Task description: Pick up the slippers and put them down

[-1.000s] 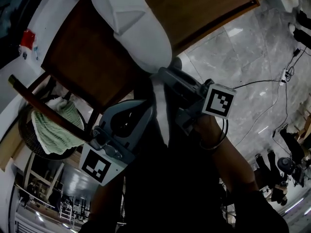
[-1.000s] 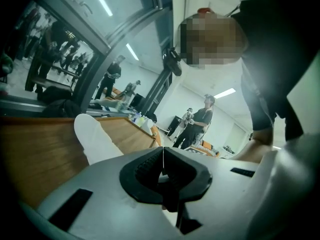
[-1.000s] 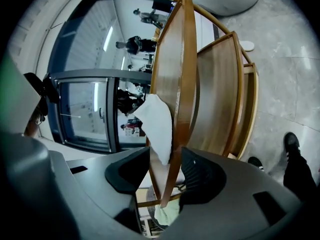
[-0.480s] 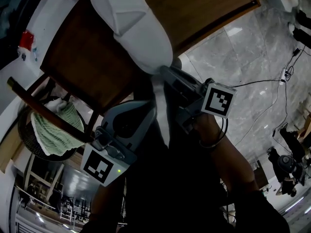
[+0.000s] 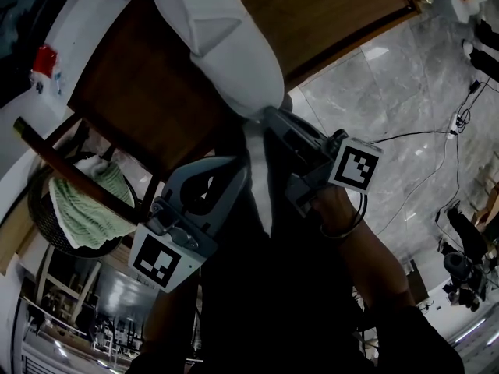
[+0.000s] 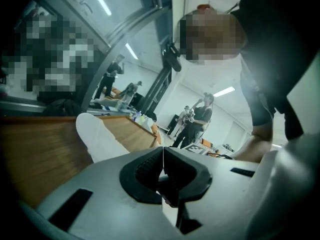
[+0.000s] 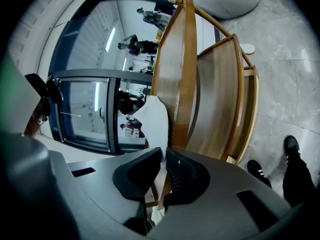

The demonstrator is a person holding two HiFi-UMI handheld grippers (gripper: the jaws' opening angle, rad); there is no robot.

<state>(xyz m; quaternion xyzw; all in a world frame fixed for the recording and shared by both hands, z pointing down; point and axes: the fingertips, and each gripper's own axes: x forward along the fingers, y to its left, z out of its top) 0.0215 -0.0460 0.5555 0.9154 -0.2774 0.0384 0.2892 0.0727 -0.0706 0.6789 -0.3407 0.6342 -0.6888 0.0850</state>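
A white slipper [image 5: 218, 37] lies on a brown wooden tabletop [image 5: 140, 100], its heel end at the near edge. My right gripper [image 5: 270, 117] has just been closing its jaws and is now shut on that heel edge. In the right gripper view the white slipper [image 7: 156, 119] rises from between the pads of the right gripper [image 7: 164, 155]. My left gripper [image 5: 236, 171] hangs lower and to the left, off the slipper. In the left gripper view the left gripper [image 6: 162, 154] has its pads meeting with nothing between them, and the slipper [image 6: 97, 136] lies beyond on the wood.
A dark wicker basket with a green-and-white cloth [image 5: 86, 205] sits below the table at left, behind a curved wooden rail [image 5: 66, 170]. Grey marble floor [image 5: 405, 84] with cables [image 5: 456, 119] spreads to the right. People stand in the background [image 6: 197, 121].
The slipper and the right gripper sit slightly further right in the head view. The left gripper has barely moved.
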